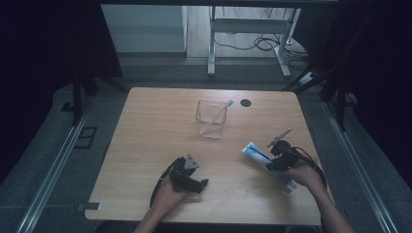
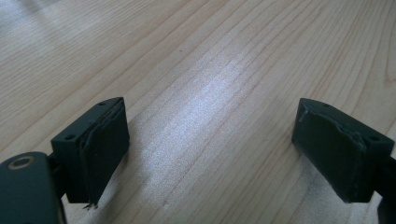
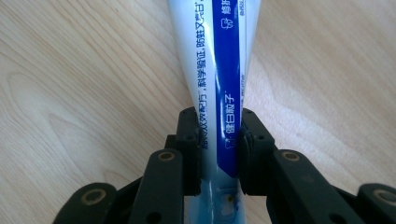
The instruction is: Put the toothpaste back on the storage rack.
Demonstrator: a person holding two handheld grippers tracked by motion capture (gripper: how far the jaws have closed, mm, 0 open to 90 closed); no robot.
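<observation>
Right claw [image 3: 219, 140] is clamped on the toothpaste tube [image 3: 219, 70] at the tabletop's [image 1: 145, 126] right side. Tube: light, soft, slick; grip near the cap shoulder. Left claw [image 2: 210, 144] gapes, empty.

In the right gripper view the toothpaste tube [image 3: 219, 70] runs off the top edge, and its lower part is hidden between the closed jaws. In the high view the print on the tube [image 1: 265, 162] is too small to read, and both forearms are cut off by the bottom edge.
</observation>
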